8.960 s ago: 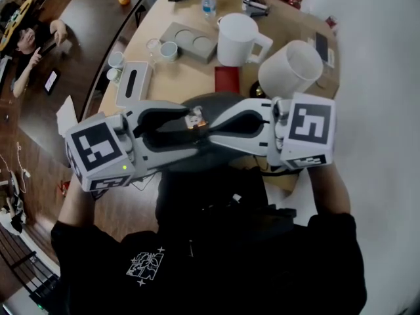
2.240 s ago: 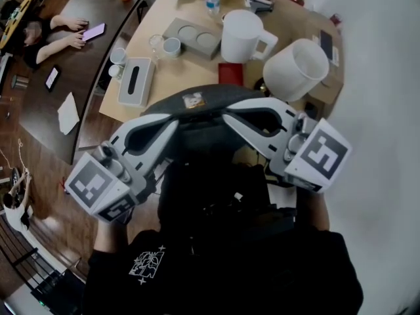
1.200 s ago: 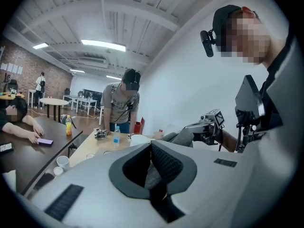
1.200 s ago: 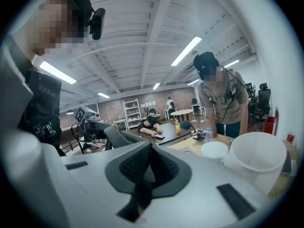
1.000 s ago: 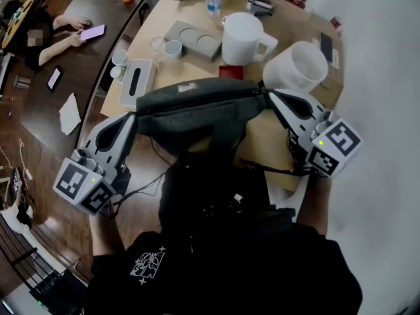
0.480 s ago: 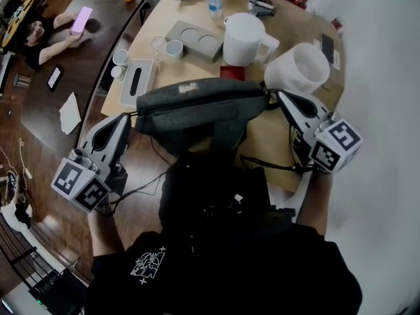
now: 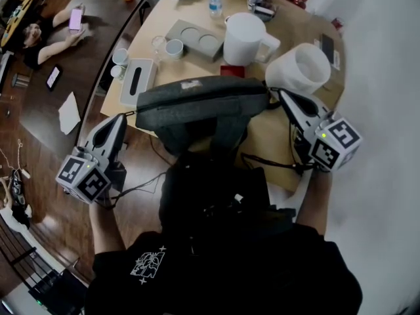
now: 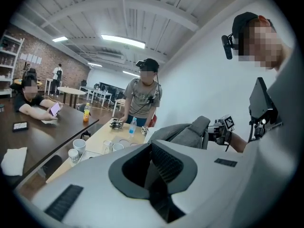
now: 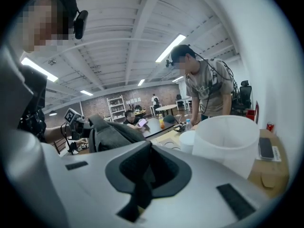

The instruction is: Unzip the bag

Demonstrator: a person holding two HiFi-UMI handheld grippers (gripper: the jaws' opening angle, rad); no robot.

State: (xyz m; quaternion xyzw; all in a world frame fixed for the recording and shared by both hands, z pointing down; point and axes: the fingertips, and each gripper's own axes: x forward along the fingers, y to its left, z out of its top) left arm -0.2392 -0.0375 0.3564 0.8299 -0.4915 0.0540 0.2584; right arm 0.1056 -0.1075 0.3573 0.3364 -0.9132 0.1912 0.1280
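Over the near edge of one tan table (image 7: 272,136), one gray bag (image 7: 197,107) is hanging stretched between two grippers, the left gripper (image 7: 124,117) and the right gripper (image 7: 277,95) each clamping closed jaws on one end, while two white jugs (image 7: 244,38) and one water bottle (image 7: 215,0) are standing behind.
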